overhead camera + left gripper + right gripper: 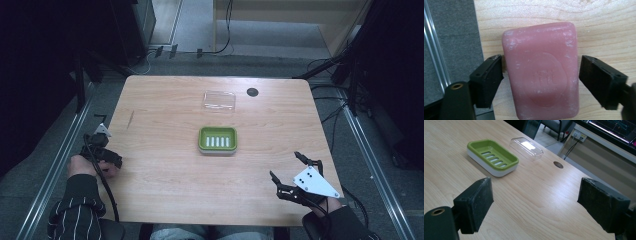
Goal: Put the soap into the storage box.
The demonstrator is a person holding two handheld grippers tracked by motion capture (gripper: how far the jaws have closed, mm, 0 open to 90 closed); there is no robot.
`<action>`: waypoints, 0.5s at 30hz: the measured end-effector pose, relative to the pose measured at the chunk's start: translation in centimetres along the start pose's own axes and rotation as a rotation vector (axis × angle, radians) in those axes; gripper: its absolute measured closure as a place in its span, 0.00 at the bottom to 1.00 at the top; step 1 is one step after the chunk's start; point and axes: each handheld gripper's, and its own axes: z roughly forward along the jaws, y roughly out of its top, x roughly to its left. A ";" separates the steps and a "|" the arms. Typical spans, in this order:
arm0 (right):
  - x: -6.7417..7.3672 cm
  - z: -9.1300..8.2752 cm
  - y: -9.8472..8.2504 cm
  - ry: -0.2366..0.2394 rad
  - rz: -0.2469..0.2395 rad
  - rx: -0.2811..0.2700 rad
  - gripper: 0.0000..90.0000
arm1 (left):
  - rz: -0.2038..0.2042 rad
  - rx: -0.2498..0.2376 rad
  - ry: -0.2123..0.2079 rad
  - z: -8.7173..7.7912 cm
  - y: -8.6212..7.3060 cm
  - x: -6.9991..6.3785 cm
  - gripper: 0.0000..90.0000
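Entry: logging pink soap bar (540,70) lying flat on the counter (175,175), close to its left edge, embossed face up, with grey floor just beyond that edge in the left gripper view.

Holding the left gripper (102,152) directly over the bar, pointing down. Straddling the bar's long sides with the fingers (487,80): finding one finger at, or just touching, the bar's edge, and the other a sliver apart from the opposite edge. Recording this as not yet clamped, bar between the fingers but not squeezed from both sides.

Keeping the right gripper (286,166) low over the counter's near right corner, well apart from the soap. Spreading its fingers (475,202) wide, with nothing between them but bare wood.

Noting green soap dish (218,130) on a white base near the counter's middle, slotted floor showing, nothing inside. Noting clear plastic lid (219,100) resting just beyond the dish, apart from it, on the far side. Noting small dark round hole (252,92) in the counter to the right of the lid.

Seeing both dish (492,157) and lid (526,147) ahead of the right gripper's fingers in the right gripper view, dish nearer, lid farther.

Marking a striped sleeve behind the left hand at the bottom left of the high view.
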 end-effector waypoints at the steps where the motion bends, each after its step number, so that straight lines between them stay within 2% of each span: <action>1: 0.0 0.0 0.0 0.000 0.000 0.000 0.15 | 0.001 0.000 0.001 0.1 0.0 0.0 0.26; 9: 0.0 -0.1 0.0 -0.002 0.004 0.002 0.15 | 0.012 -0.003 0.008 0.0 -0.1 -0.1 0.38; 15: 0.0 -0.1 0.0 -0.001 0.003 0.001 0.15 | 0.022 -0.008 0.015 0.0 0.0 -0.4 0.40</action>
